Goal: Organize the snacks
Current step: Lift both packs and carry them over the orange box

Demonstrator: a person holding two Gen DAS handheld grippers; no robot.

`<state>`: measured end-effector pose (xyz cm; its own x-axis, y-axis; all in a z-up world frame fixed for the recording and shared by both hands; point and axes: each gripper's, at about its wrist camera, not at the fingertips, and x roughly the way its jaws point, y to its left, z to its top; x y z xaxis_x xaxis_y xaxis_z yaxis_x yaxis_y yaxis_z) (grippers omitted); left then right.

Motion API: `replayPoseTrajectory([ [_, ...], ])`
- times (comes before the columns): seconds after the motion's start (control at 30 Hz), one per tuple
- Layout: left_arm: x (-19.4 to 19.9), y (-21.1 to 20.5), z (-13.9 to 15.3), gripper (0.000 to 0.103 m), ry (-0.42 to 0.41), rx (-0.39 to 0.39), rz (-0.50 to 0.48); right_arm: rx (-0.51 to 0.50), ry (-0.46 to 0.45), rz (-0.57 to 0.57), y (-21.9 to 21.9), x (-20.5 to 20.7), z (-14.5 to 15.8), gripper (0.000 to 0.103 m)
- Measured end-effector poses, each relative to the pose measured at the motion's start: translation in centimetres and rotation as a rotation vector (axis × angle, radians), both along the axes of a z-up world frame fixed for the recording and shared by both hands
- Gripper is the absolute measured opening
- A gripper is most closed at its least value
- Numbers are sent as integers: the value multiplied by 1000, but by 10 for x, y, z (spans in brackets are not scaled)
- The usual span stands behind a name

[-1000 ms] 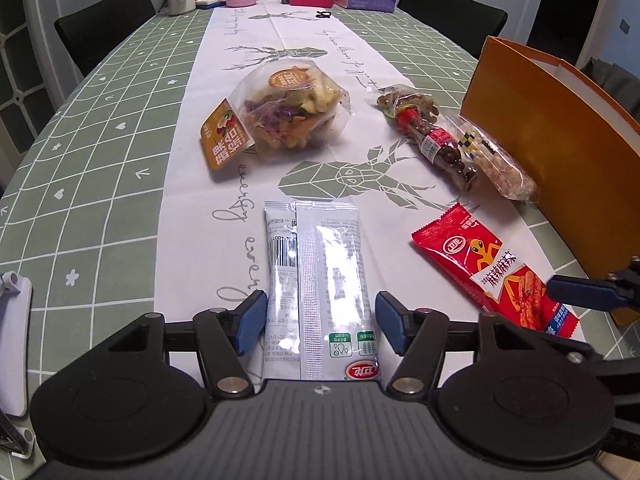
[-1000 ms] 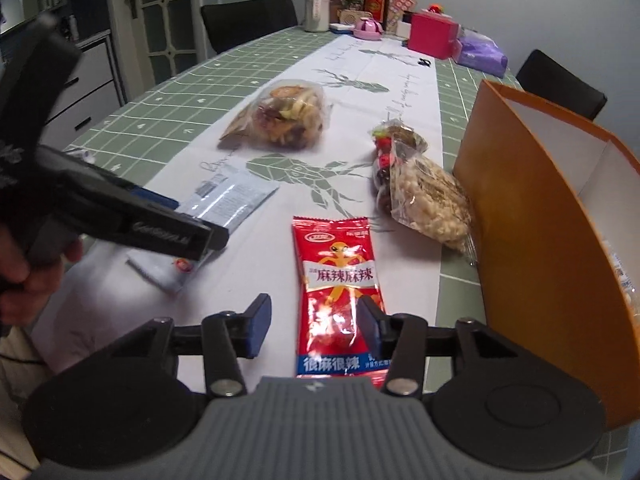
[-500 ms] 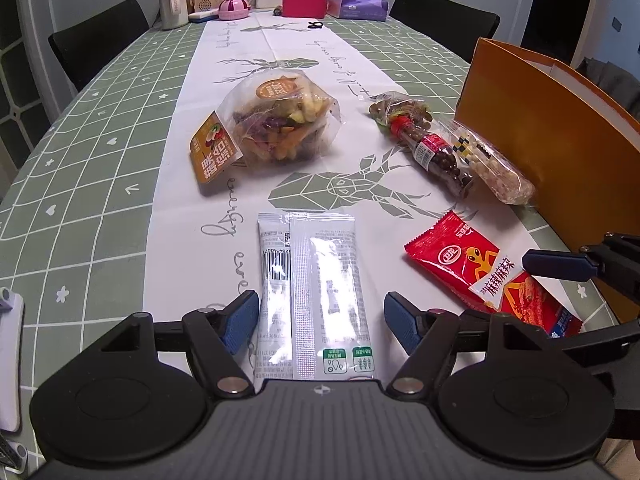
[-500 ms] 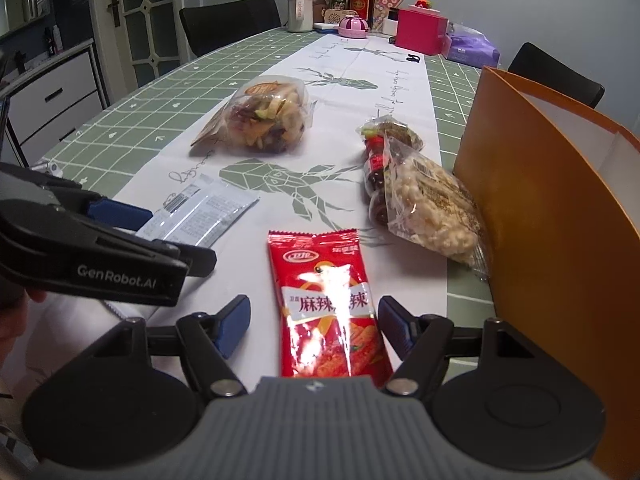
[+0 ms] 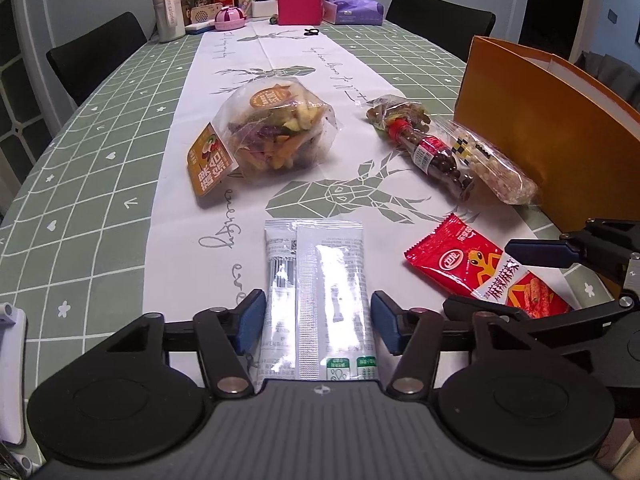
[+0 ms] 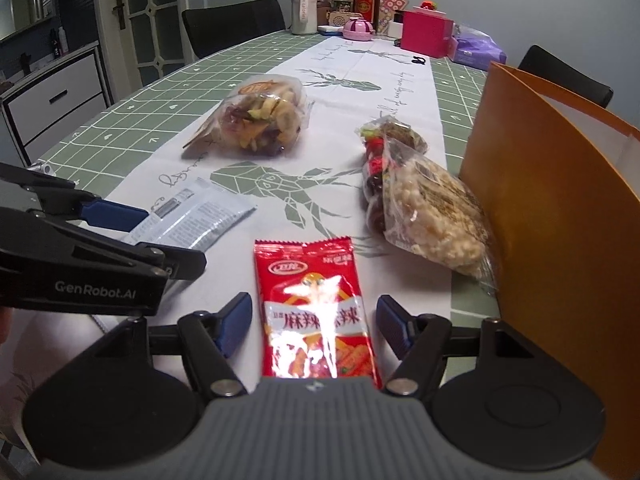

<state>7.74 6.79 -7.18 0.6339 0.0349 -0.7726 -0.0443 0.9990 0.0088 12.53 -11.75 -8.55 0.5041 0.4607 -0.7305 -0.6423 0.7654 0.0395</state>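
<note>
A long table (image 5: 100, 168) under a green checked cloth with a white deer-print runner fills the room. An orange bag (image 5: 532, 120) stands open at its right edge. Next down in size is the clear bag of mixed chips (image 5: 276, 136), lying on the runner mid-table, then the puffed-rice pack (image 6: 436, 216) beside the orange bag, with a bottle of chocolate balls (image 5: 436, 156) touching its left side. Nearer the edge lie two flat packs, well apart: the silver pack (image 5: 320, 292) and the red pack (image 6: 316, 312). The left gripper (image 5: 318, 322) straddles the silver pack; its jaws have just been closing and the pads sit right at the pack's edges, though I cannot tell if they press. The right gripper (image 6: 314, 322) straddles the red pack, jaws also just narrowing, with clear gaps on both sides.
</note>
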Motion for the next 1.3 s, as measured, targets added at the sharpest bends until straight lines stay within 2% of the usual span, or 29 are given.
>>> replayPoseTrajectory([
  [0.07,0,0,0,64,-1,1,-2,1,-1,11,2,-1,1,56],
  [0.33,-1,-1,1,58,13,8,-8,-25,9,15,3,-6,5,47],
  [0.57,-1,-11,4,56,51,28,-24,-90,-9,72,8,-14,11,36],
  [0.77,-3,-15,12,55,116,5,-46,-127,22,100,0,-18,17,34],
  [0.93,-9,-24,24,55,150,16,-91,-126,62,125,-12,-19,29,33],
  [1.3,-9,-58,75,54,178,99,-266,-122,80,212,-42,-25,77,33],
])
